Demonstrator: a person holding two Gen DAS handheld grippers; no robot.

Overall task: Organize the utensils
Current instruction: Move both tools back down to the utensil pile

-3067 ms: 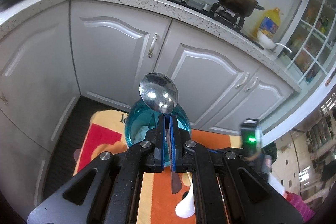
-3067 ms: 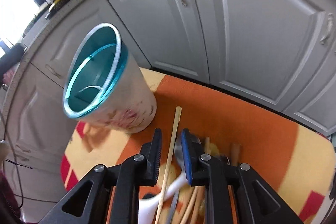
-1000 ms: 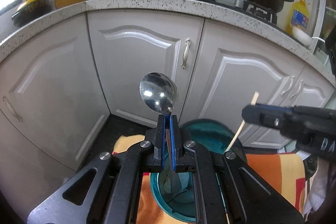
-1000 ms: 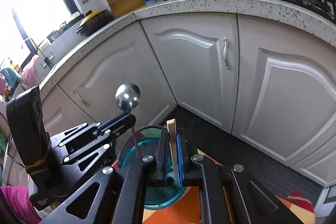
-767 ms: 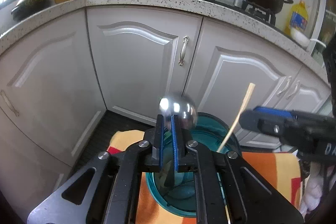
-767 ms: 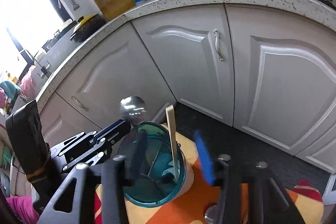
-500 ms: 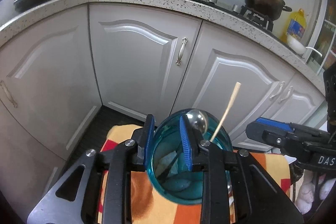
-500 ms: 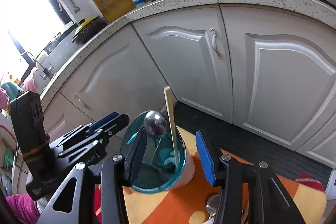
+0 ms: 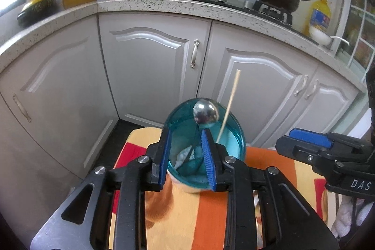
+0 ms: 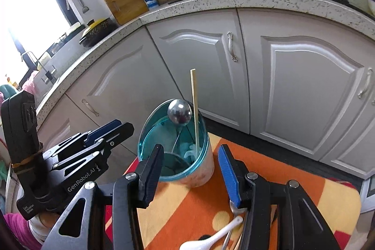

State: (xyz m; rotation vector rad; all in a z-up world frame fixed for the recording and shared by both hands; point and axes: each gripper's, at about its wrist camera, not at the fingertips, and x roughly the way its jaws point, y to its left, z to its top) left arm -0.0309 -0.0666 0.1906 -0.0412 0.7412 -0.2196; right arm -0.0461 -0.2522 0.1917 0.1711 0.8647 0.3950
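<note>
Both grippers spread open and empty, flanking the teal cup (image 10: 174, 151) on the orange cloth (image 10: 269, 168). Inside the cup: metal spoon (image 9: 205, 113) bowl-up and one chopstick (image 10: 195, 109) leaning on the rim. From the left gripper (image 9: 187, 156), cup dead ahead at 12 o'clock, framed by the blue pads; from the right gripper (image 10: 191, 170), cup at 12, leaning slightly toward 11. More utensils lying at 6 o'clock below the right gripper, a white spoon (image 10: 208, 238) among them. Best now to back straight off without nudging the cup, then reach down for one piece at a time, pinching mid-handle so it drops in upright
</note>
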